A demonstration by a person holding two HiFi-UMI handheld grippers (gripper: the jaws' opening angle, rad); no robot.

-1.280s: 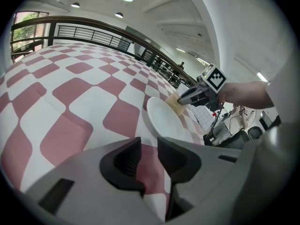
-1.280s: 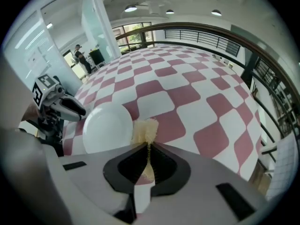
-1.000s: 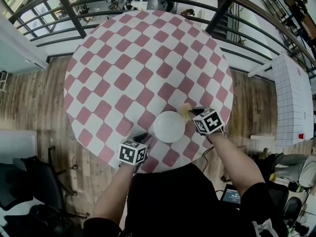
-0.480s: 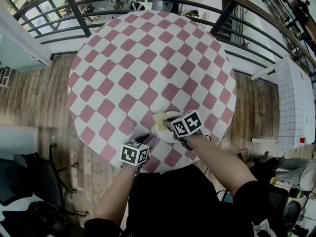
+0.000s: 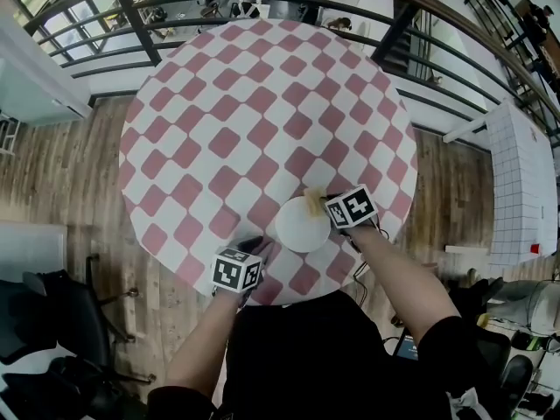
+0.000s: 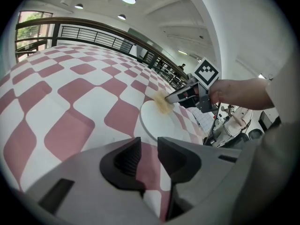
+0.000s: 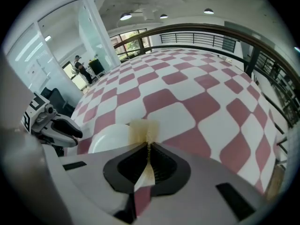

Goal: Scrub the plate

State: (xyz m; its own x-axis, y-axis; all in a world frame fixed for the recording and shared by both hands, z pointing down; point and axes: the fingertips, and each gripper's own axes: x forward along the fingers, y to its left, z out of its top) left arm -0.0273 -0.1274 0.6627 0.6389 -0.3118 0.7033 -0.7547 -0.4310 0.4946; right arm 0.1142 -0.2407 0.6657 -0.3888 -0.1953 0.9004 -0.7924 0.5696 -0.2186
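A white plate (image 5: pixel 300 227) lies near the front edge of the round checked table (image 5: pixel 227 103). My right gripper (image 5: pixel 325 204) is shut on a thin yellowish sponge (image 5: pixel 312 201), which rests on the plate's far right rim. In the right gripper view the sponge (image 7: pixel 144 130) sticks out past the gripper (image 7: pixel 149 146) over the plate (image 7: pixel 110 137). My left gripper (image 5: pixel 255 246) sits low on the cloth just left of the plate, its jaws a narrow gap apart with nothing between them. In the left gripper view the gripper (image 6: pixel 149 149) faces the plate (image 6: pixel 161 125) and the sponge (image 6: pixel 162 102).
A dark metal railing (image 5: pixel 131 20) curves behind the table. Wooden floor (image 5: pixel 61 173) surrounds it, with a black chair (image 5: pixel 52 322) at the lower left and a white gridded panel (image 5: pixel 521 173) at the right.
The right gripper swept the sponge left across the plate, then back right to the plate's far right rim. The left gripper has stayed put.
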